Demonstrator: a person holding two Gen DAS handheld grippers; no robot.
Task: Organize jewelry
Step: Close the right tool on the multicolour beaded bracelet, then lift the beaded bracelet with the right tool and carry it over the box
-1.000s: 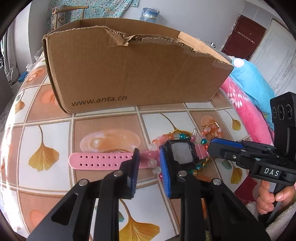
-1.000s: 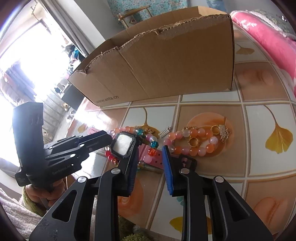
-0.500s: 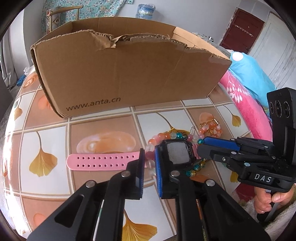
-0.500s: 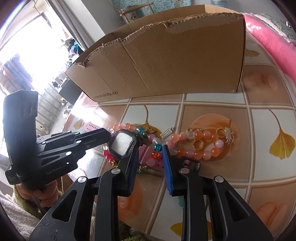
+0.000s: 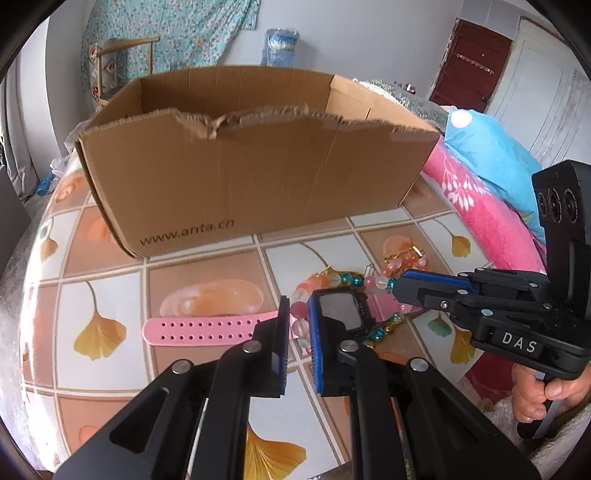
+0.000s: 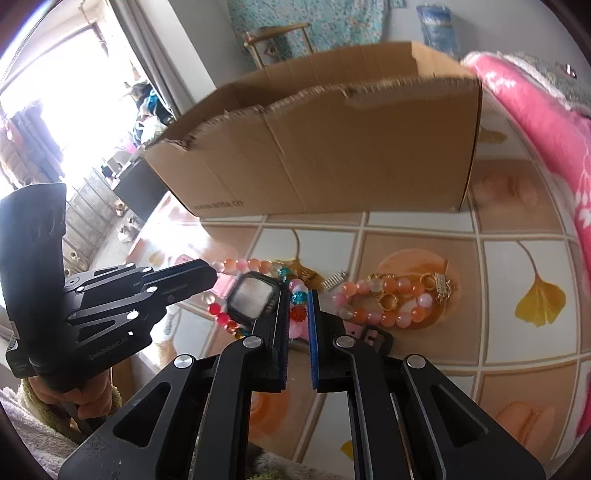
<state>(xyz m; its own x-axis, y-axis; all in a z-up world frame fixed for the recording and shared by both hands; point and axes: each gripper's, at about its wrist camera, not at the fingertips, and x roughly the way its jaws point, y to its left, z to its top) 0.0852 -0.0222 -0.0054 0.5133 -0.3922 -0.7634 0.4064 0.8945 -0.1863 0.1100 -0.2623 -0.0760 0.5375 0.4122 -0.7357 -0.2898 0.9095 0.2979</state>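
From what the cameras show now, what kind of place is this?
Probably a room in a home, perhaps a bedroom: a pink blanket lies beside the tile-patterned table, a floral curtain hangs behind, and a wooden door stands farther back.
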